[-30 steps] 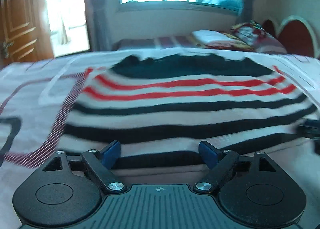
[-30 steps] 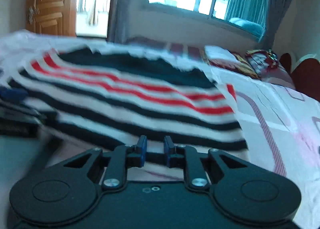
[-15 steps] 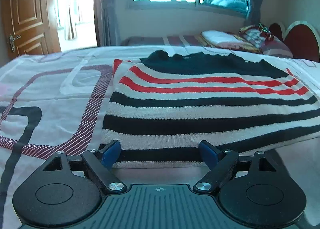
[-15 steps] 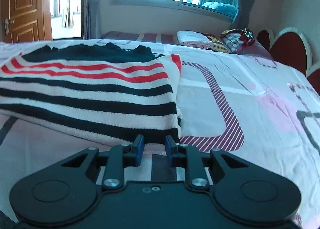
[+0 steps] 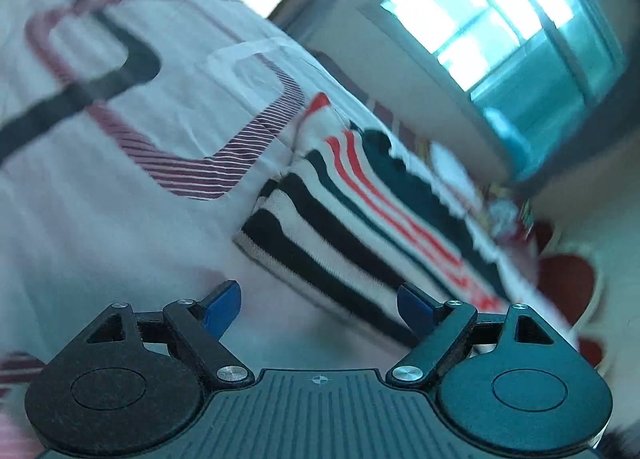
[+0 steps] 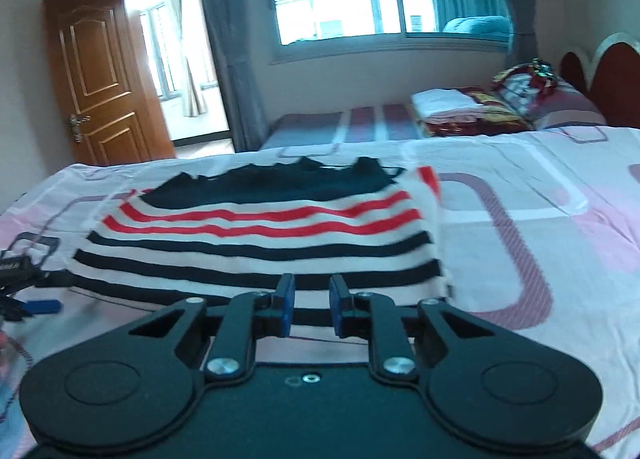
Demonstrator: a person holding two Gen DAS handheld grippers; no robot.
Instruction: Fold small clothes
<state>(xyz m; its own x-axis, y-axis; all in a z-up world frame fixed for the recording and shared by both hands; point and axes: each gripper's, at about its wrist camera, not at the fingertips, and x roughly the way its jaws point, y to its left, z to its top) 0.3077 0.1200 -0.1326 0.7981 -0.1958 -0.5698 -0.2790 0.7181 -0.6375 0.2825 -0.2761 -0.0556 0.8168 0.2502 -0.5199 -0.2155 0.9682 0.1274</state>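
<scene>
Since the earlier frames, the left wrist view has been rolled hard, so the bed (image 5: 100,187) now runs slanted, and the right view sits higher. Folded flat on the bed, the striped sweater (image 6: 260,235) lies just ahead of both claws. The left gripper (image 5: 320,301) is held wide open with nothing between its pads. The right gripper (image 6: 311,301) is nearly closed, a narrow empty gap remaining. Motion blur smears the left view; the sweater's near edge is hidden behind the right fingers.
</scene>
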